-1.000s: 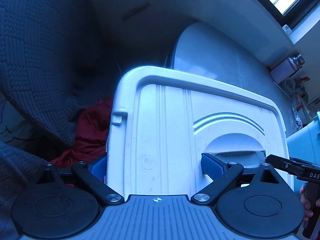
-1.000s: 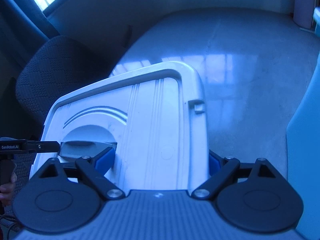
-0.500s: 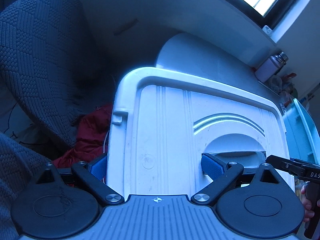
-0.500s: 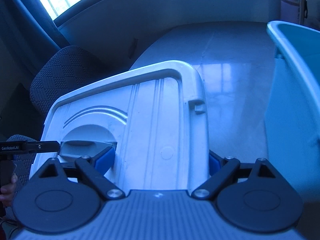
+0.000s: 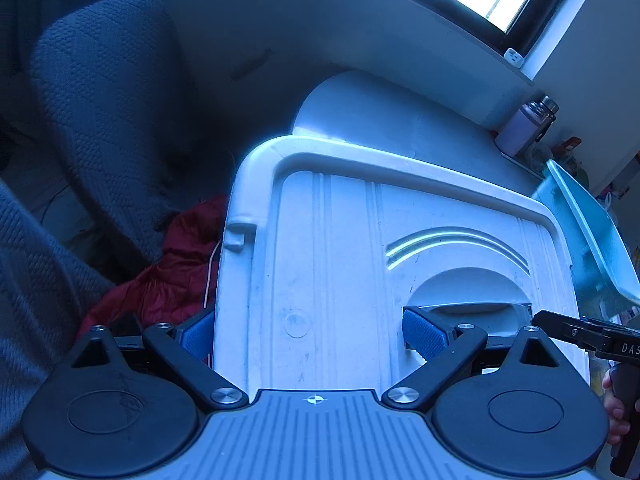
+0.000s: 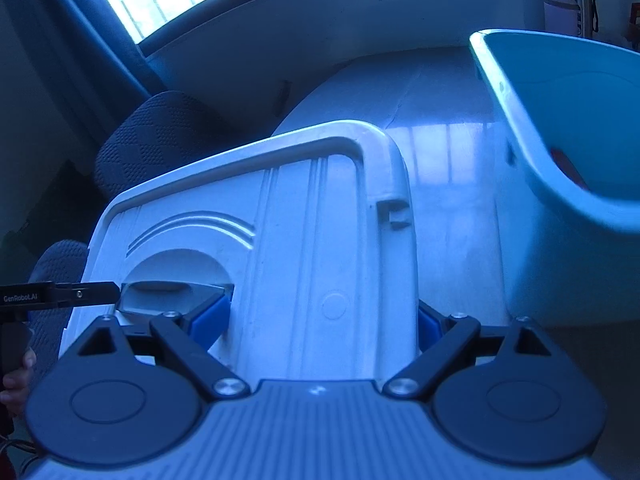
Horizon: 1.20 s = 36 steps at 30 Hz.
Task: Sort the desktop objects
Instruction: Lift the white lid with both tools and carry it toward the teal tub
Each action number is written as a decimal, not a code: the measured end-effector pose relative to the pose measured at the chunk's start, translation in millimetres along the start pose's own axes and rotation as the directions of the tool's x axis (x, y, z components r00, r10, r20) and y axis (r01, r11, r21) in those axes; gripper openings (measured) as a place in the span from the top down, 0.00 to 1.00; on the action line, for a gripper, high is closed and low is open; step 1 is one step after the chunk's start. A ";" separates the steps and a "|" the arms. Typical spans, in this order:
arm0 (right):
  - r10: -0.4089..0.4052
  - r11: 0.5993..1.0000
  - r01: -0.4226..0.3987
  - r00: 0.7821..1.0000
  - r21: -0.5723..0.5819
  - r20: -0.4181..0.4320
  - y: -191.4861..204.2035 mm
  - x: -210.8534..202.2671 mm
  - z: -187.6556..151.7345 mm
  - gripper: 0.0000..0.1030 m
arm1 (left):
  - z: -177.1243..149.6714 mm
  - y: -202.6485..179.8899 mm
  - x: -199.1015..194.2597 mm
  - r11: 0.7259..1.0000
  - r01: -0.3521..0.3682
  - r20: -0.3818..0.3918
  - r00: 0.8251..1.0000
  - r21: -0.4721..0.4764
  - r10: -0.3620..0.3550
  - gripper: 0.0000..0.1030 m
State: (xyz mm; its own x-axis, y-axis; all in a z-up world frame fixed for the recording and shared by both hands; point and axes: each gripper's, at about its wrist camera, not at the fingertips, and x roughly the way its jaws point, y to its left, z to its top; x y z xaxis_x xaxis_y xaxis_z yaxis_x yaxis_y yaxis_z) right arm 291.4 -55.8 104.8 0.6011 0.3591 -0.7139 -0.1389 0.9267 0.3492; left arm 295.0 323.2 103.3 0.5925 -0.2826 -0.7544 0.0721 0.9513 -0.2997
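A large white plastic lid with a recessed handle is held flat between both grippers. My left gripper is shut on the lid's left half, one blue pad at its outer edge and one in the handle recess. My right gripper is shut on the lid the same way from the other end. A blue plastic bin stands open to the right of the lid; it also shows in the left wrist view. Something red lies inside it.
The lid hangs over the left end of a pale glossy table. A dark padded chair and a red cloth are to the left below. A bottle stands at the table's far right by the wall.
Both grippers have lifted and tilted up with the lid. The blue bin has come into view on the right and the window shows more.
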 end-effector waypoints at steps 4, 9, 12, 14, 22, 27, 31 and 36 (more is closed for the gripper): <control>0.024 1.000 -0.024 1.000 -0.014 -0.008 -7.8 -25.8 -28.5 0.11 | -42.8 -10.0 -30.4 0.999 -0.029 0.010 1.000 -0.022 0.029 0.06; 0.040 0.999 -0.040 0.999 -0.025 -0.018 -21.8 -63.8 -71.6 0.11 | -93.0 -28.2 -56.7 0.998 -0.042 0.008 0.999 -0.039 0.043 0.06; 0.035 0.999 -0.036 0.999 -0.031 -0.013 -24.4 -83.0 -88.3 0.11 | -117.8 -39.8 -69.7 0.998 -0.038 0.005 0.999 -0.045 0.039 0.06; 0.032 0.999 -0.032 0.999 -0.026 -0.015 -24.0 -90.0 -93.6 0.11 | -131.2 -51.0 -76.0 0.998 -0.037 0.004 0.999 -0.042 0.038 0.06; 0.007 1.000 -0.008 1.000 0.011 0.010 -35.8 -131.4 -125.6 0.10 | -172.0 -86.7 -99.2 1.000 -0.008 0.014 1.000 0.005 0.008 0.06; -0.030 0.999 0.029 0.998 0.034 0.055 -45.3 -168.0 -152.9 0.10 | -191.5 -106.7 -109.4 0.998 0.040 0.022 0.999 0.047 -0.041 0.06; -0.064 0.997 0.059 0.995 0.055 0.081 -51.0 -193.9 -177.8 0.10 | -211.8 -121.3 -120.0 0.994 0.073 0.022 0.997 0.077 -0.075 0.06; -0.099 0.992 0.091 0.991 0.093 0.094 -55.8 -221.7 -213.8 0.10 | -244.1 -134.9 -137.3 0.990 0.097 0.005 0.995 0.105 -0.098 0.06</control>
State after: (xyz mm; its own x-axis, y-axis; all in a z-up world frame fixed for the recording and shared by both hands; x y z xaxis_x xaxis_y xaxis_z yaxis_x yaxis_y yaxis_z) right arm -2.3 -163.4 113.9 0.6833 0.2533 -0.6848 -0.0101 0.9411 0.3380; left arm 8.1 203.6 104.8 0.5863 -0.3741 -0.7185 0.2130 0.9270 -0.3088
